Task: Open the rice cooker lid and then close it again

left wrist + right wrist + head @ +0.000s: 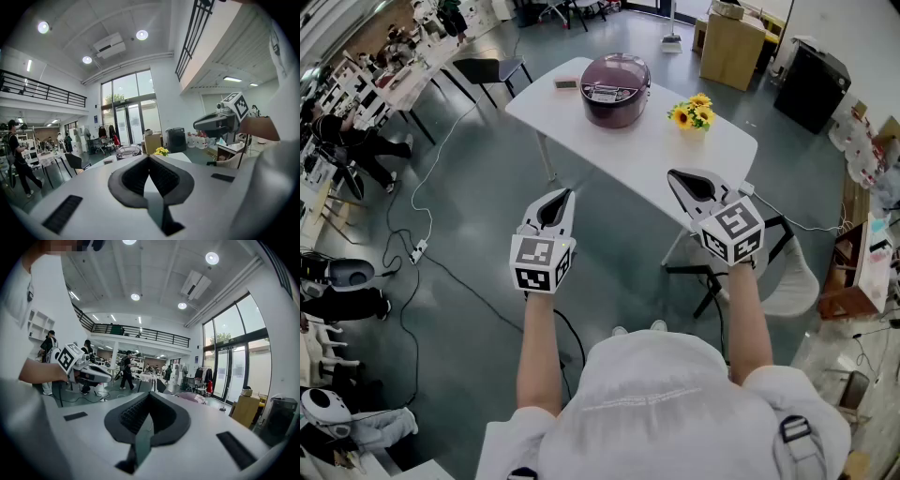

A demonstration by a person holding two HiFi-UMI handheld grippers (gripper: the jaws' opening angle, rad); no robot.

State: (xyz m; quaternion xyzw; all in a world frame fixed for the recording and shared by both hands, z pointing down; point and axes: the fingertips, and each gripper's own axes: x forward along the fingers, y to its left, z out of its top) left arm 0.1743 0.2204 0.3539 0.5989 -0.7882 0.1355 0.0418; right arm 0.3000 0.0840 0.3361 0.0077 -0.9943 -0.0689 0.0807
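Standing back from the white rectangular worktop [656, 155], we hold both grippers out over the grey floor [478, 225], short of its near edge. The left gripper [563, 196] sits at lower centre-left of the head view. Its jaws are pressed together with nothing between them. The right gripper [679, 179] sits at centre-right, touching nothing, its jaws likewise together and empty. Both point toward the top of the frame. The round maroon rice cooker with a silver lid panel [616, 89] stands at upper centre on the worktop, lid down, well apart from both grippers. A small bunch of yellow sunflowers [693, 112] lies just to its right.
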